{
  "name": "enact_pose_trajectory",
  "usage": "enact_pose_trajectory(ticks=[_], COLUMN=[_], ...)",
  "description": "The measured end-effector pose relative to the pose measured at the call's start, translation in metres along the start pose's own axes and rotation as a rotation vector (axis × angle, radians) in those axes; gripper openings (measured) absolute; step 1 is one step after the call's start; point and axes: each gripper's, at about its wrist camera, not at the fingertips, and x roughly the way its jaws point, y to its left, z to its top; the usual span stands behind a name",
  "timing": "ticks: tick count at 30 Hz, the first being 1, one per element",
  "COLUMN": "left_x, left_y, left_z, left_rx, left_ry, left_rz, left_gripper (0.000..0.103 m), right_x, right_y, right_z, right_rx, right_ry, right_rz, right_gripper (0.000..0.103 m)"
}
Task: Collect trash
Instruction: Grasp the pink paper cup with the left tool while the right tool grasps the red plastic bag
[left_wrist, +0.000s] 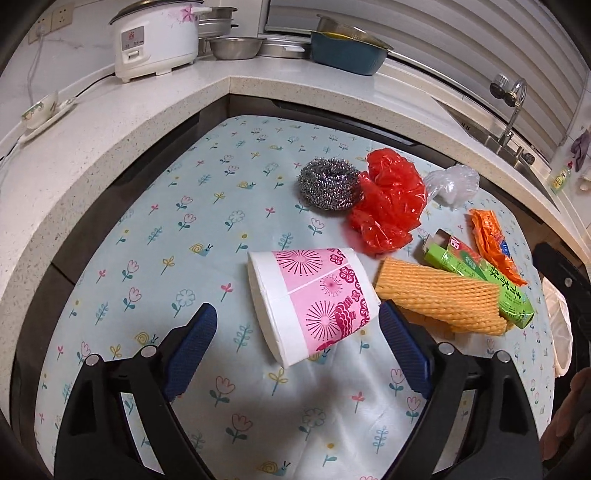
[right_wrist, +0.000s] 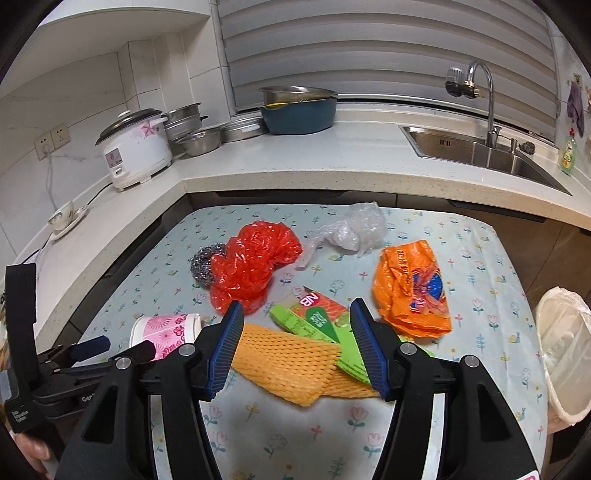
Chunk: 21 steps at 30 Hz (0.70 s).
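Note:
Trash lies on a flowered tablecloth (left_wrist: 177, 236). A pink and white paper cup (left_wrist: 314, 302) lies on its side between the open jaws of my left gripper (left_wrist: 297, 317), not pinched. My right gripper (right_wrist: 297, 314) is open above a yellow foam net (right_wrist: 288, 362) and a green box (right_wrist: 321, 321). Farther back lie a red plastic bag (right_wrist: 251, 266), a clear plastic bag (right_wrist: 351, 229), an orange wrapper (right_wrist: 413, 288) and a steel scourer (left_wrist: 328, 184). The cup also shows in the right wrist view (right_wrist: 166, 328).
A white lined trash bin (right_wrist: 569, 350) stands at the table's right edge. The countertop (right_wrist: 332, 158) behind holds a rice cooker (right_wrist: 133, 147), metal bowls (right_wrist: 199, 142), a blue basin (right_wrist: 299, 112) and a sink (right_wrist: 480, 151) with a tap.

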Motion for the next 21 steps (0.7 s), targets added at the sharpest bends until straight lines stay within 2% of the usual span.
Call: enact_pose_trajectory(ticks=[1, 7, 9, 12, 15, 21], left_x=[0.002, 0.018, 0.022, 0.025, 0.021, 0.016], left_y=[0.001, 0.002, 0.001, 0.005, 0.009, 0.015], left_z=[0.000, -0.001, 0.000, 0.004, 0.012, 0.032], left_rx=[0.002, -0.005, -0.004, -0.021, -0.024, -0.020], left_ry=[0.008, 0.068, 0.081, 0.089, 0.058, 0.004], left_rz=[-0.009, -0.082, -0.105, -0.143, -0.138, -0.112], left_gripper=[0.081, 0.056, 0.033, 0.009, 0.003, 0.003], right_x=[0.004, 0.026, 0.033, 0.042, 0.053, 0.080], right_y=[0.005, 0.028, 0.033, 0.037, 0.040, 0.048], right_z=[0.001, 0.005, 0.006, 0.008, 0.009, 0.014], right_rx=[-0.004, -0.026, -0.035, -0.039, -0.038, -0.027], right_ry=[0.003, 0.028, 0.037, 0.047, 0.058, 0.081], right_rz=[0.004, 0.017, 0.017, 0.020, 0.026, 0.041], right_gripper=[0.058, 0.058, 0.058, 0.058, 0.058, 0.058])
